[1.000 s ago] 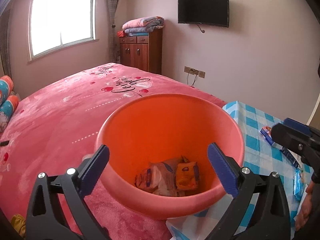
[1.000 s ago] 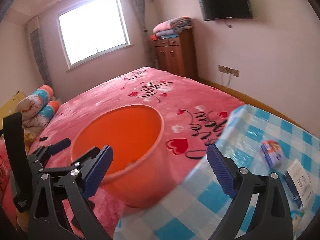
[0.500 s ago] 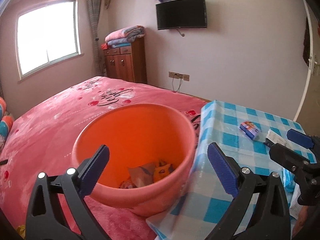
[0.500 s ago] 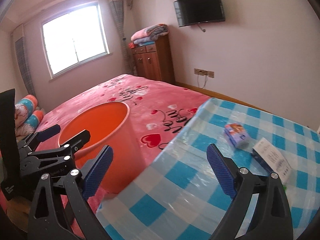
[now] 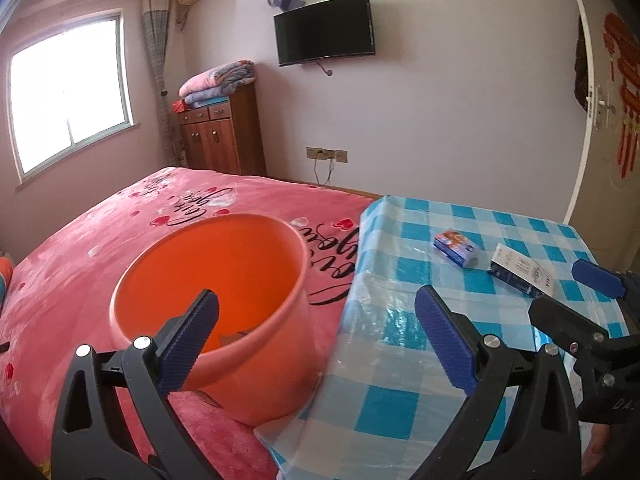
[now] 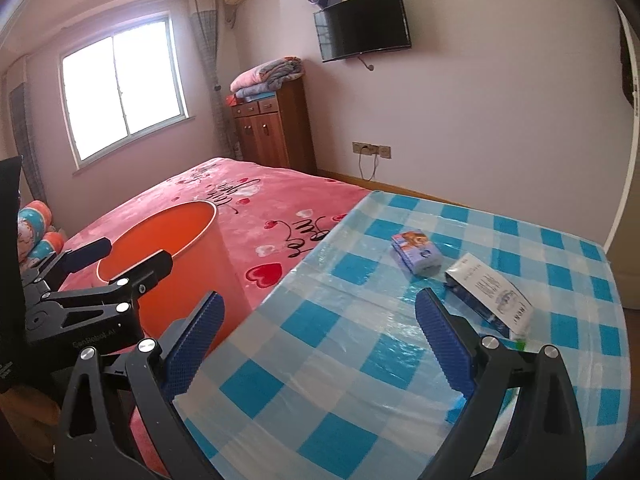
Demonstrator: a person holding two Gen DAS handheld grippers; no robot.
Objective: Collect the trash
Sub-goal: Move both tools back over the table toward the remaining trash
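Observation:
An orange bucket (image 5: 224,280) (image 6: 176,240) stands on the pink bed beside the checked table. A small blue tissue pack (image 5: 456,246) (image 6: 416,256) and a blue-and-white box (image 5: 522,274) (image 6: 488,300) lie on the table's far right part. My left gripper (image 5: 316,340) hovers open over the bucket's near rim and the table edge, with nothing between its fingers. Open too, my right gripper (image 6: 320,344) hangs above the table's near side, short of the box. Each gripper shows in the other's view: the right gripper (image 5: 580,300) and the left gripper (image 6: 104,264).
The blue-and-white checked tablecloth (image 6: 360,360) under clear plastic drapes over the table edge against the bed (image 5: 120,240). A wooden cabinet (image 5: 220,140) with folded blankets stands at the far wall, under a wall-mounted TV (image 5: 324,40). A door (image 5: 608,120) is at the right.
Both grippers have swung right and pulled back from the bucket toward the table. The wrappers inside the bucket have dropped out of sight, and the tissue pack and box have come closer.

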